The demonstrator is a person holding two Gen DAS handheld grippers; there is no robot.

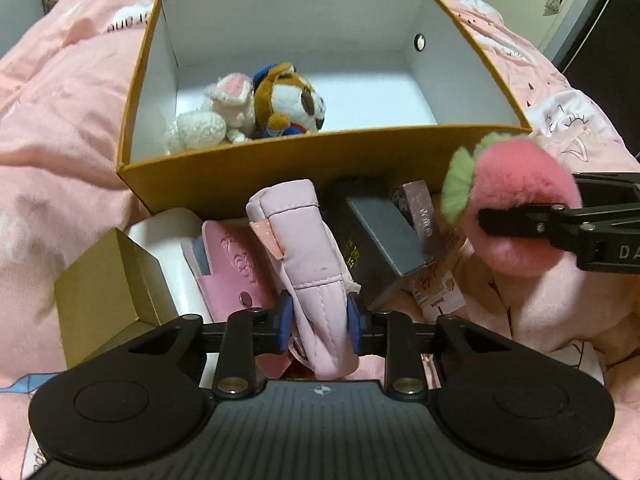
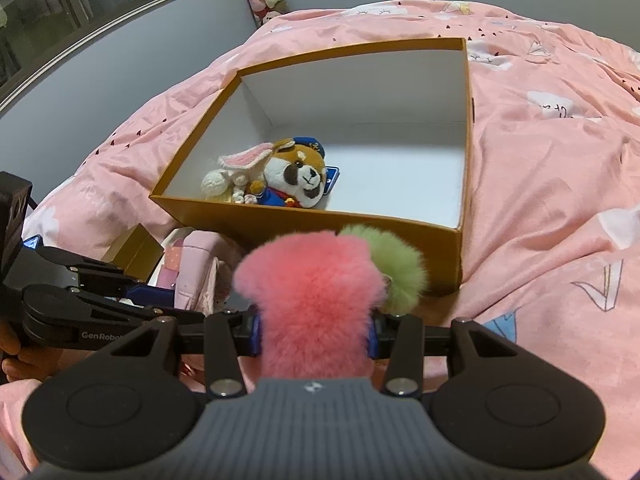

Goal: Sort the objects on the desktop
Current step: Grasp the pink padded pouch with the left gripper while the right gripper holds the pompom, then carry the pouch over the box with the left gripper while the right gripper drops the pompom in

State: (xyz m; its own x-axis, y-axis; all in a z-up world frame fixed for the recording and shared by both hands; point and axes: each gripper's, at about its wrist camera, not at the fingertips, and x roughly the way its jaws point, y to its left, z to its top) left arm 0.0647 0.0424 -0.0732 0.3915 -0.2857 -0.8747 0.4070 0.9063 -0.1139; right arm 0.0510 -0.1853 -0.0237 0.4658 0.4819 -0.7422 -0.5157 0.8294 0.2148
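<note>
Pink bedspread (image 2: 540, 184): left tongs (image 1: 320, 326) clamp pink pouch (image 1: 304, 248), right tongs (image 2: 316, 330) clamp pompom (image 2: 312, 280) near box rim (image 2: 320, 214).

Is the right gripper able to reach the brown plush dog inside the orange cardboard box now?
Probably not: the right gripper is shut on the pink fluffy pompom, though the orange cardboard box is open above the brown plush dog.
</note>
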